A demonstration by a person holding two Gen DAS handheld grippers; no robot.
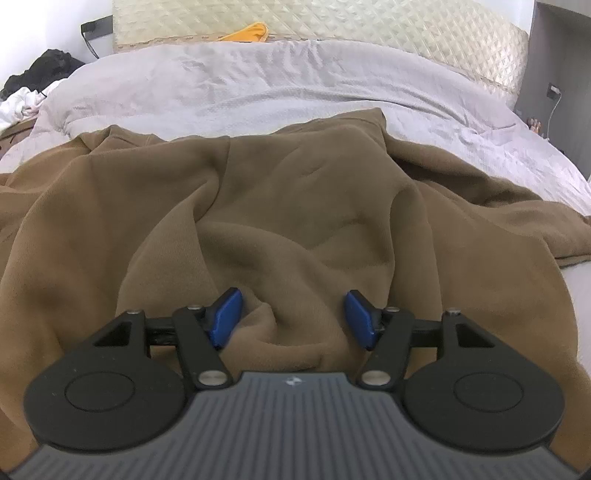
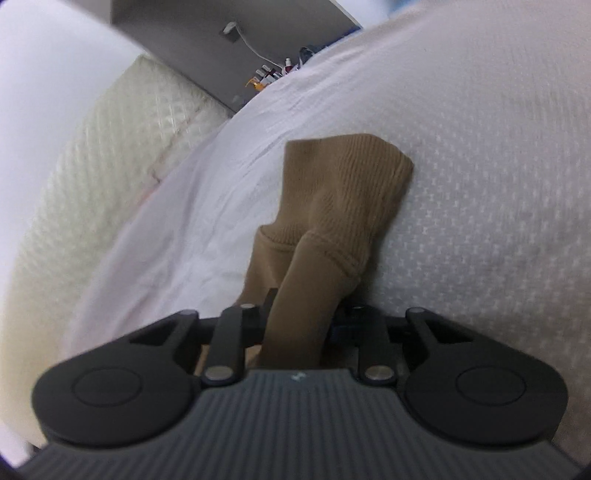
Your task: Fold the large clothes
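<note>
Presently my left hand-held gripper (image 1: 293, 319) hangs released over the brown garment (image 1: 280, 221), its blue pads (image 1: 225, 317) standing apart with a raised fold of the fabric lying loosely between them; neither pad presses on the cloth. The garment lies rumpled on the bed (image 1: 258, 92), spread across most of the left wrist view and running out of frame at the left and the bottom, so I cannot make out its full outline or tell which part is the body and which the hood or sleeve. The gripper body hides the cloth nearest me.

My right hand-held gripper (image 2: 301, 325) is clenched on the sleeve (image 2: 332, 221) of the same garment: a bunched length of brown fabric passes up between the jaws, and the ribbed cuff (image 2: 351, 173) rests beyond them on the pale textured bedcover (image 2: 480, 184). The pads themselves are buried behind the fabric, so I see only the black linkages drawn inward. This view is tilted and somewhat blurred.

Beyond the bedcover a quilted cream headboard (image 1: 332, 26) rises, with an orange item (image 1: 247, 32) at its base, too small to identify. A dark heap and some white cloth (image 1: 22, 101) sit at the left edge, partly cut off. Small bottles (image 2: 273, 74) by a grey panel are indistinct.
</note>
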